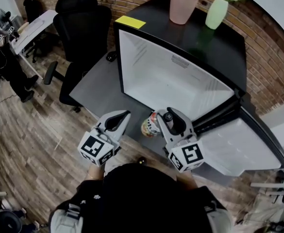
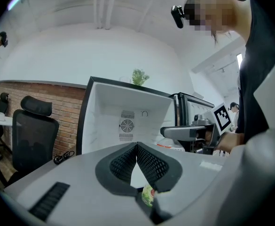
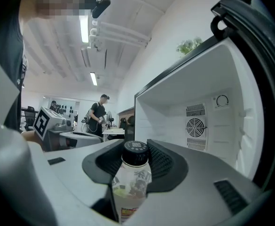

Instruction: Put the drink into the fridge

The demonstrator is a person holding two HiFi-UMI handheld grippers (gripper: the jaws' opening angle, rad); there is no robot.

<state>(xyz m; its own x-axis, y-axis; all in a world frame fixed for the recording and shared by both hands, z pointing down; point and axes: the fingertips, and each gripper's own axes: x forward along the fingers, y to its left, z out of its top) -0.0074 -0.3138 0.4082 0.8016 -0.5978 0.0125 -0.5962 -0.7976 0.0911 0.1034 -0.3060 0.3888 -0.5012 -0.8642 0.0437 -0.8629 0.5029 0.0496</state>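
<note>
The drink (image 1: 150, 125), a pale bottle with a black cap (image 3: 136, 152) and a printed label, stands between the jaws of my right gripper (image 1: 165, 117), which is shut on it just below the cap. The bottle (image 3: 131, 185) hangs low in front of the open fridge (image 1: 132, 67), outside its bare white inside (image 3: 198, 107). The fridge door (image 1: 241, 142) is swung wide to the right. My left gripper (image 1: 125, 115) hovers beside the drink on the left, shut, pads touching (image 2: 136, 147), nothing held. The right gripper (image 2: 193, 132) also shows in the left gripper view.
A pink cup (image 1: 182, 6), a green vase (image 1: 216, 12) and a yellow note (image 1: 130, 22) sit on the fridge top. A black office chair (image 1: 81, 28) stands behind on the left; a person (image 1: 3, 57) is at far left. A brick wall runs behind.
</note>
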